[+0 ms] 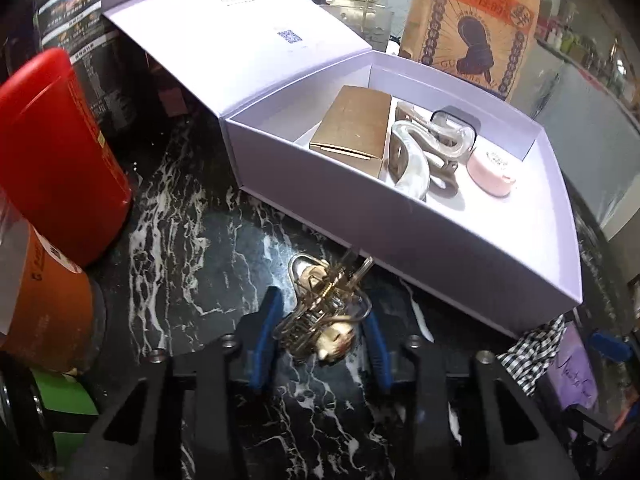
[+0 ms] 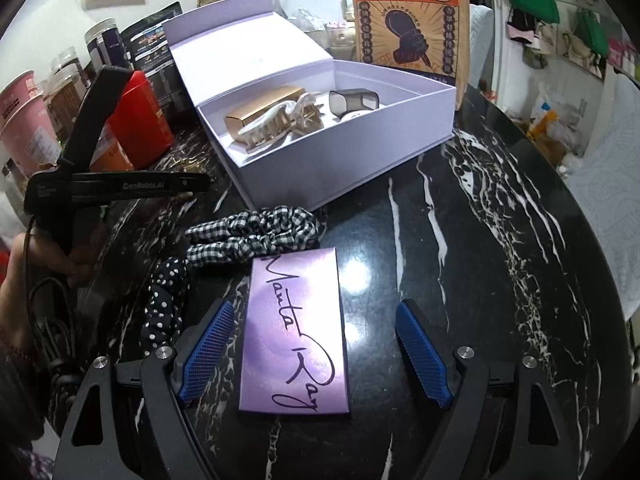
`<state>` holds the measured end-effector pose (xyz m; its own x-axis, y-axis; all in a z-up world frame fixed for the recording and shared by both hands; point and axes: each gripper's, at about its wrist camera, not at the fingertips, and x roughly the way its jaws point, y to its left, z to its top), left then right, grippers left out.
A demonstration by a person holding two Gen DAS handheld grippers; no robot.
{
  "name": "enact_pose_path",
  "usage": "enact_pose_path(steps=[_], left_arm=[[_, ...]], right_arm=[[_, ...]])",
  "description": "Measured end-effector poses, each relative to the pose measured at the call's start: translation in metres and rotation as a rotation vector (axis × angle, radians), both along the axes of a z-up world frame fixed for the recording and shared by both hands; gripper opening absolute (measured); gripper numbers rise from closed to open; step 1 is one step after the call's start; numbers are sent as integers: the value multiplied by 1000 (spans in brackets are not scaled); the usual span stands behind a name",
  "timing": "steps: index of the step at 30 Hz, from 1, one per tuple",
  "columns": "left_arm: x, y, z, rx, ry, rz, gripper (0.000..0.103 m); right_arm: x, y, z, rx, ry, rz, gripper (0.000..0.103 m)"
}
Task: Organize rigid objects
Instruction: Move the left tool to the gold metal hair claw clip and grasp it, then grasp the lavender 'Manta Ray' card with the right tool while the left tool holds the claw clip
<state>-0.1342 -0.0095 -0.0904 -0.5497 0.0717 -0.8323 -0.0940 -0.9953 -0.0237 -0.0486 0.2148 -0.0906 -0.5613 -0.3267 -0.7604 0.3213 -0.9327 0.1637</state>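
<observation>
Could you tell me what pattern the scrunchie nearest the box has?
Black-and-white gingham check on the scrunchie; clearest in the right wrist view.

The box [image 1: 400,236] is pale lilac, the surface [image 2: 460,240] black with white veins. One scrunchie [image 2: 256,232] is black-and-white gingham, another [image 2: 164,300] black with white dots

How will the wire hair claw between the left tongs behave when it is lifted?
The wire hair claw is thin open metalwork, so probably light and stiff. Its curved wires give the blue pads little flat surface, so it may twist or slip. The lavender box wall stands close, so it might snag.
</observation>
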Motion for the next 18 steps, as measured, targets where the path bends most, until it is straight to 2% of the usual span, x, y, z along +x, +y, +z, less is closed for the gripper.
enact_pose_path(steps=[3,13,18], left_arm=[[4,1,1,-2,-4,-14,35],[37,12,4,-85,0,-55,34],[56,10,6,-65,-4,-60,34]], right_arm=[[-1,1,-1,0,-4,-13,84],[7,-3,-2,7,-2,0,83],[12,-7,-2,29,4,6,73]])
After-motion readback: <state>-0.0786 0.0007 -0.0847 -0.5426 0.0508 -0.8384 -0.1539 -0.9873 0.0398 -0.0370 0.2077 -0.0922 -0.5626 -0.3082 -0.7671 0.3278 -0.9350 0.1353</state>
